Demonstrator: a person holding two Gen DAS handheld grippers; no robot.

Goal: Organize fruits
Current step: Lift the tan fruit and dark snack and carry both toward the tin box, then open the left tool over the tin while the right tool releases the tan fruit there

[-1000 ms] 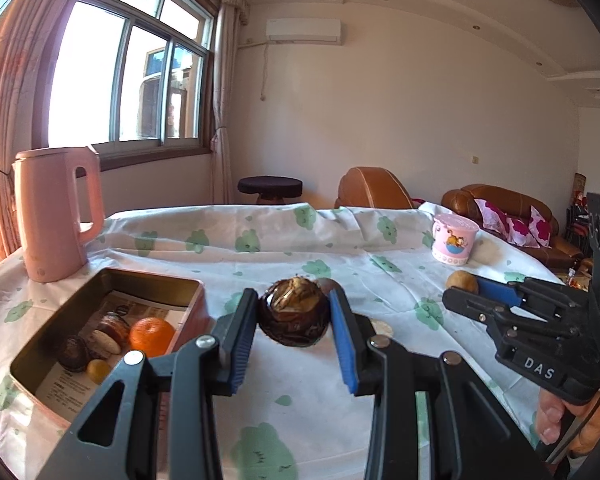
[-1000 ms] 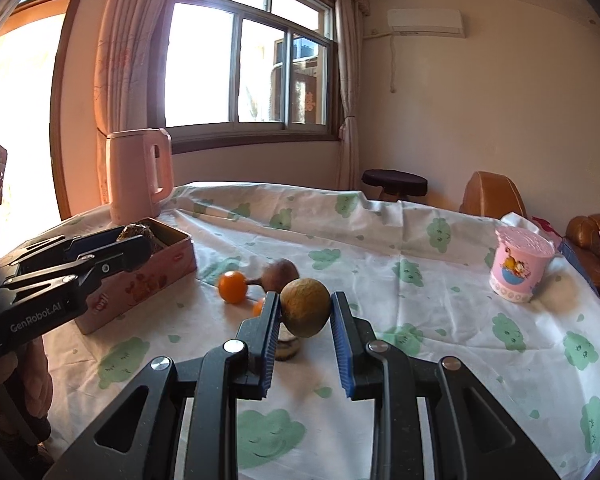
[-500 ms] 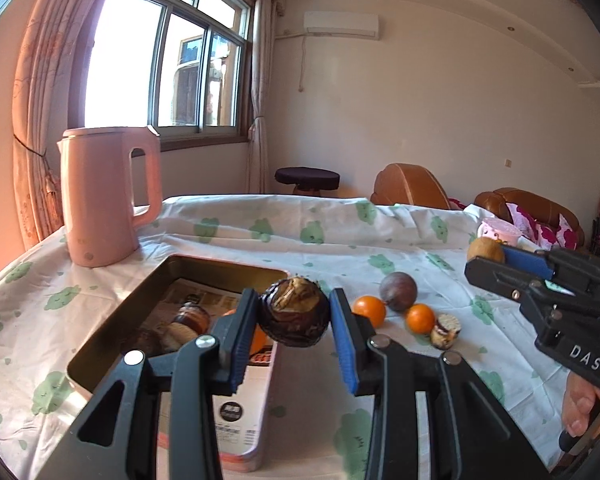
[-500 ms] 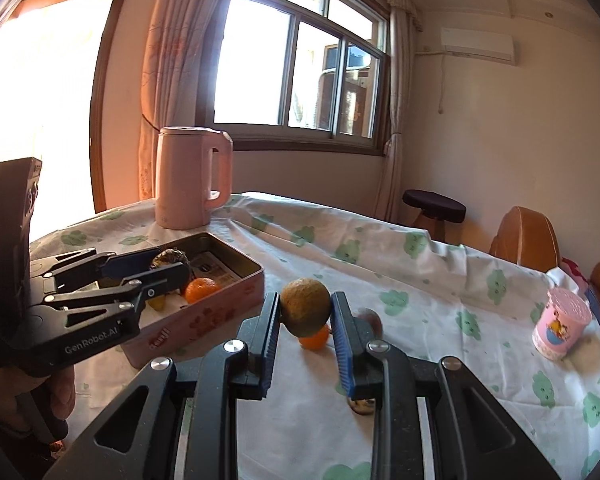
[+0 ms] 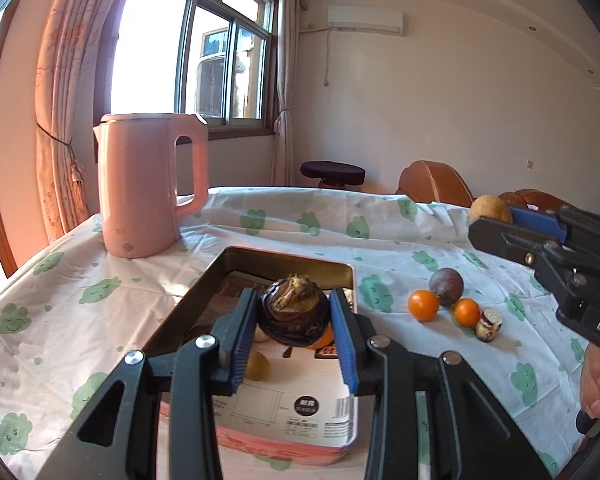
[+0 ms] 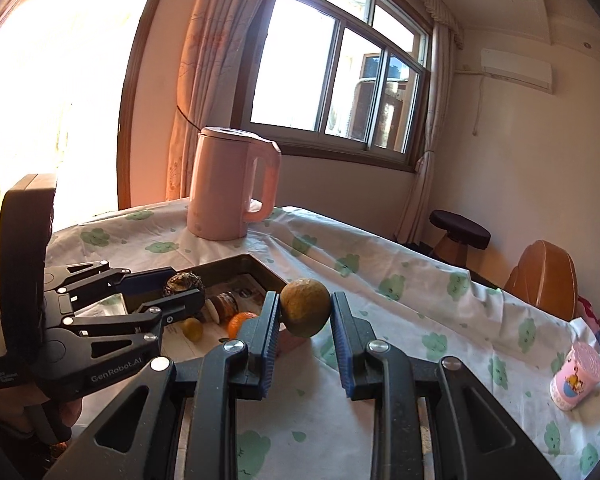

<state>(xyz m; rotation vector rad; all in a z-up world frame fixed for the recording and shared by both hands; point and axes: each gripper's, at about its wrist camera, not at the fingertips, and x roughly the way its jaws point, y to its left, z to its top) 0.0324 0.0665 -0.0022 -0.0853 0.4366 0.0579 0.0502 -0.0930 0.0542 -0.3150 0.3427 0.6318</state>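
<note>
Sunlit room, window behind; table under a white tablecloth [image 5: 308,216] printed with green clouds.

Left gripper [image 5: 294,316]: clenched on a dark brown, rough-skinned fruit [image 5: 294,312], pinched between the two blue pads near their tips, dry stem end up. Fruit sits above the fingers' line, held over the open metal tin [image 5: 284,258]; not touching the tin floor as far as the left wrist view shows. Right wrist view shows the same fruit [image 6: 184,282] in the left gripper [image 6: 168,290], over the tin's near end.

Right gripper [image 6: 305,314]: clamped on a round yellow-brown fruit [image 6: 305,306], gripped at the fingertips, bulging above and ahead of the pads. It hangs over the tablecloth just beside the tin's right wall [image 6: 274,276]. From the left wrist view the same fruit [image 5: 490,209] shows at the tip of the right gripper [image 5: 496,222], well right of the left fingers.

Inside the tin, below and behind the left fingers: an orange fruit [image 6: 240,320], a small yellow one [image 6: 193,329], a dark cut piece [image 6: 222,305], printed paper lining.

Right of the left fingers, on the cloth: two small oranges [image 5: 423,306], a purple round fruit [image 5: 446,280], a cut half [image 5: 487,319], close together.

Beyond the tin: pink kettle [image 5: 148,184], upright. Far right of the right fingers: pink cup [image 6: 578,374].
</note>
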